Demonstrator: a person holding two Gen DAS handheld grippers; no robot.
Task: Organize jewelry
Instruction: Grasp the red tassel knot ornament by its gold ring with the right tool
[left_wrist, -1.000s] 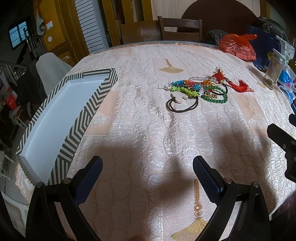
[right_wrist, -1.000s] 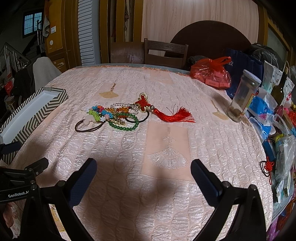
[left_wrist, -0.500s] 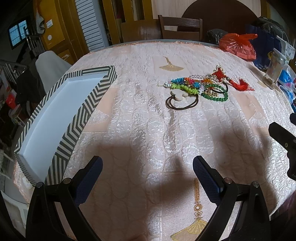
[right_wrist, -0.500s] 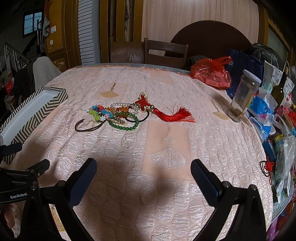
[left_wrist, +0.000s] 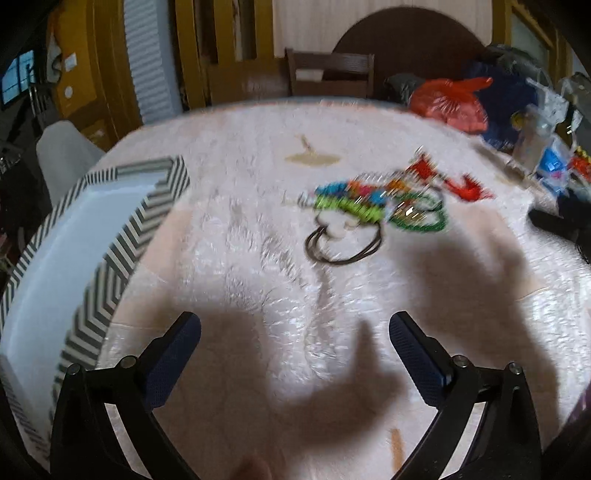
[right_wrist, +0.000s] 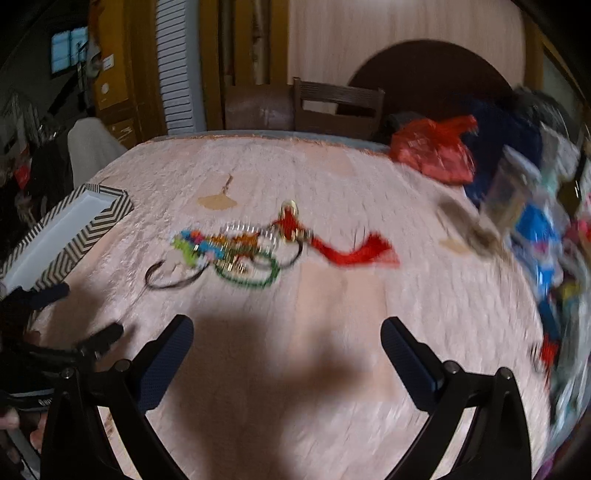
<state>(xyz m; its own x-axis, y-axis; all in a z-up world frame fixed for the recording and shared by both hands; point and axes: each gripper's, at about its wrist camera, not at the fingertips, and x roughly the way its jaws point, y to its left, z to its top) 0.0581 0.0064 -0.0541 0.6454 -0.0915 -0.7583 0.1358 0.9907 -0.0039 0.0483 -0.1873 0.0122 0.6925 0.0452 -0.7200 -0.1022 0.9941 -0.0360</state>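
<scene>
L hand-held gripper (left_wrist: 294, 338) opening, empty | R hand-held gripper (right_wrist: 287, 341) spread | jewelry pile (left_wrist: 384, 206) blurred, maybe tangled

We see both views smeared by motion blur, the right wrist view worst along its right edge, where the clutter (right_wrist: 543, 236) dissolves into streaks. The pile of beads (left_wrist: 376, 206) reads only as smudged colour in either view. Light falls from above and behind us, soft and fairly bright on the pale tablecloth (left_wrist: 236, 236), which gives off small glints. Broad dark shadows (left_wrist: 332, 387) spread across the cloth near the bottom of each view. The room behind is dim. The fisheye lens bends the table edge and blackens the corners.
</scene>
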